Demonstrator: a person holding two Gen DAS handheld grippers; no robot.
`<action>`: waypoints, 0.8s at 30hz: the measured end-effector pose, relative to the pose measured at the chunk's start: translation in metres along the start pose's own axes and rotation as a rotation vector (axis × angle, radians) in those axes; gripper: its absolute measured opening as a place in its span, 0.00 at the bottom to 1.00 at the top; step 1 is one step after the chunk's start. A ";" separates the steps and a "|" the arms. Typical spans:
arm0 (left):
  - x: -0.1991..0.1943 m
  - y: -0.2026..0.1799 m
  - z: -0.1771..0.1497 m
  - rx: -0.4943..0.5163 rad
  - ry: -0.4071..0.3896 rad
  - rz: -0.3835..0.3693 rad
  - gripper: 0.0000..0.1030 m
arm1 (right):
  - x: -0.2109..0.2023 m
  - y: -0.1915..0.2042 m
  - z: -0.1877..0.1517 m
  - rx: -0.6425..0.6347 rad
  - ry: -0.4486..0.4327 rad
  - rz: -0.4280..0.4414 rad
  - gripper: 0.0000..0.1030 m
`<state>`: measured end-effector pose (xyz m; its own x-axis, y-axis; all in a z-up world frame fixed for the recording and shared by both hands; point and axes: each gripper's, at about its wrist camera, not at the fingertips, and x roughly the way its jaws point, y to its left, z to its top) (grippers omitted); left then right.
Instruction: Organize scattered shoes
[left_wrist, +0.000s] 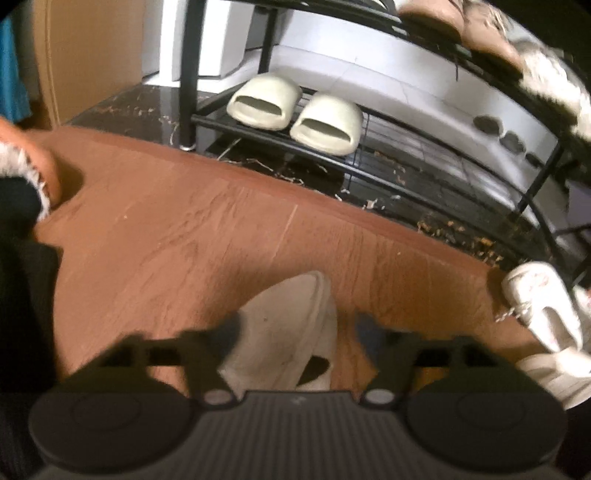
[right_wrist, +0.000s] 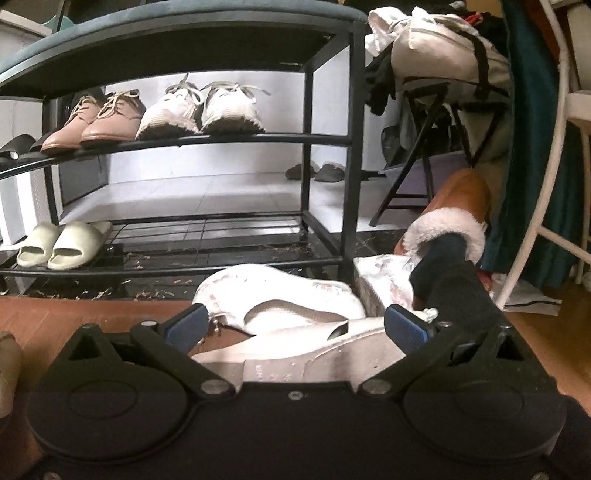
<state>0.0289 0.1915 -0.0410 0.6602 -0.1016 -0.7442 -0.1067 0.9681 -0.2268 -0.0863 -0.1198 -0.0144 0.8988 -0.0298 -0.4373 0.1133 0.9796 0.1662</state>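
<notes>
In the left wrist view my left gripper (left_wrist: 295, 328) is open over the brown wood floor, its fingers on either side of a beige shoe (left_wrist: 288, 332) that lies toe-away between them. In the right wrist view my right gripper (right_wrist: 295, 325) is open with blue pads (right_wrist: 186, 325) astride a white slip-on shoe (right_wrist: 306, 350) lying on its side, sole toward me. A second white shoe (right_wrist: 277, 295) lies just beyond it, also seen in the left wrist view (left_wrist: 539, 302). The black shoe rack (right_wrist: 328, 140) stands behind.
The rack's lower shelf holds cream slides (right_wrist: 59, 243) (left_wrist: 295, 107); the upper shelf holds tan lace-ups (right_wrist: 96, 122) and white sneakers (right_wrist: 199, 110). A brown fur-lined boot (right_wrist: 454, 218) lies to the right of the rack. A folding stool with bags (right_wrist: 443, 48) and a white chair frame (right_wrist: 554, 147) stand at right.
</notes>
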 end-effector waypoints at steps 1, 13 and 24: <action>-0.009 0.005 0.000 -0.002 -0.017 -0.004 0.91 | 0.001 0.002 0.000 0.002 0.011 0.024 1.00; -0.095 0.068 -0.019 0.036 -0.137 0.074 0.99 | 0.047 0.063 -0.012 0.093 0.283 0.409 1.00; -0.098 0.111 -0.028 -0.164 -0.155 0.002 0.99 | 0.110 0.135 -0.047 0.253 0.545 0.463 1.00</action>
<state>-0.0687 0.3024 -0.0107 0.7650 -0.0512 -0.6419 -0.2188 0.9168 -0.3339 0.0081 0.0186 -0.0813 0.5495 0.5399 -0.6376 -0.0717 0.7908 0.6079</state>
